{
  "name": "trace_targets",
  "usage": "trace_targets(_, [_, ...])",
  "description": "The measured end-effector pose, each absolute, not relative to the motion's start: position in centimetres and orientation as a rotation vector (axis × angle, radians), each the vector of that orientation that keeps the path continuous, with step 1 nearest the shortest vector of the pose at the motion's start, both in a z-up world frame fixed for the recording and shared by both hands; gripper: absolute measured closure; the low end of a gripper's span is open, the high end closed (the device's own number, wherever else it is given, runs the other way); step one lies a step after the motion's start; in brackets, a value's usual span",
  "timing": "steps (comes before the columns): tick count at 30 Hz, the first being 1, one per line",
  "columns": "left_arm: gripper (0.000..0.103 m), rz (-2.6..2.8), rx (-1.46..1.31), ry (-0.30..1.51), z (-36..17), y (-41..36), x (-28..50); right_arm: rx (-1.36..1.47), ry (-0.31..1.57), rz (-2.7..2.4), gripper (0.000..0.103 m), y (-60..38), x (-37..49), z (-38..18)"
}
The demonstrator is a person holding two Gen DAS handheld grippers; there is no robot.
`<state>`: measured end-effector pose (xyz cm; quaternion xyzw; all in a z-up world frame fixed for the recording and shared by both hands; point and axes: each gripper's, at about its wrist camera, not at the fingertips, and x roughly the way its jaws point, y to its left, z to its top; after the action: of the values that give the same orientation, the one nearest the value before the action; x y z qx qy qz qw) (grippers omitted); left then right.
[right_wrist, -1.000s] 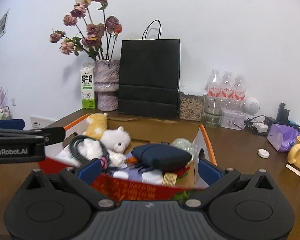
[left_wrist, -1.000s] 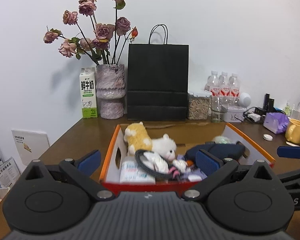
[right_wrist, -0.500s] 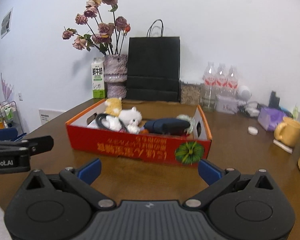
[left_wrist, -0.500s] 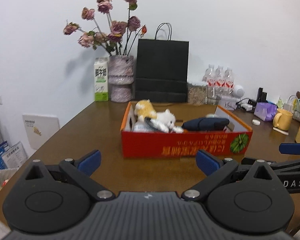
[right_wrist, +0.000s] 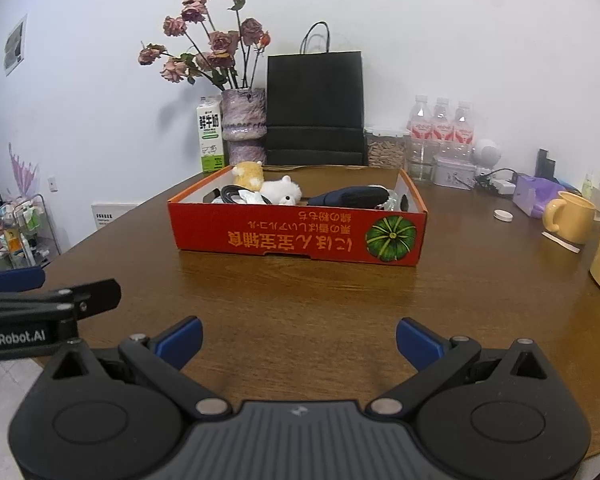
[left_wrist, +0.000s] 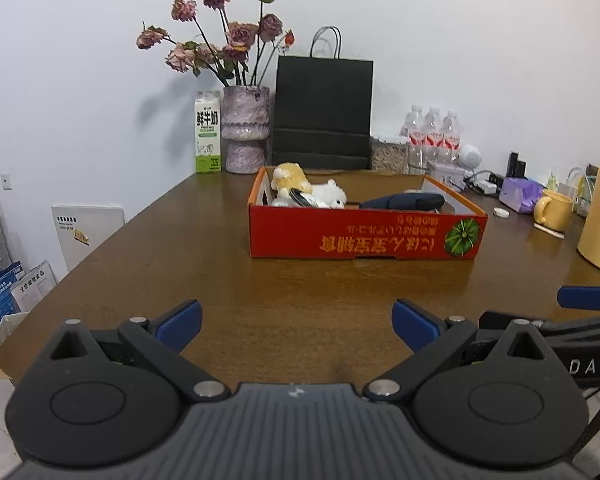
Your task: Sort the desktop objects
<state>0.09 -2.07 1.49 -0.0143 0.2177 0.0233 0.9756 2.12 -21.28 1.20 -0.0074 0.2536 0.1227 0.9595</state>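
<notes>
On the bench (left_wrist: 204,248) ahead of you sits the red box (right_wrist: 296,236), holding the plush toys (right_wrist: 276,190), a dark pouch (right_wrist: 350,196) and a cable. Both tongs, left (left_wrist: 296,322) and right (right_wrist: 298,340), are released and empty, well short of the box. You seem done or between items; keep both tongs level and clear of each other.
</notes>
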Motion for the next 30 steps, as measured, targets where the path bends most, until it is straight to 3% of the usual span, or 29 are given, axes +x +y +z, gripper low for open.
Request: trace_targets(30, [0.000,0.080,0.036,0.429,1.41,-3.11,-0.27,-0.010,0.516,0.246,0.000,-21.60,1.71,1.13])
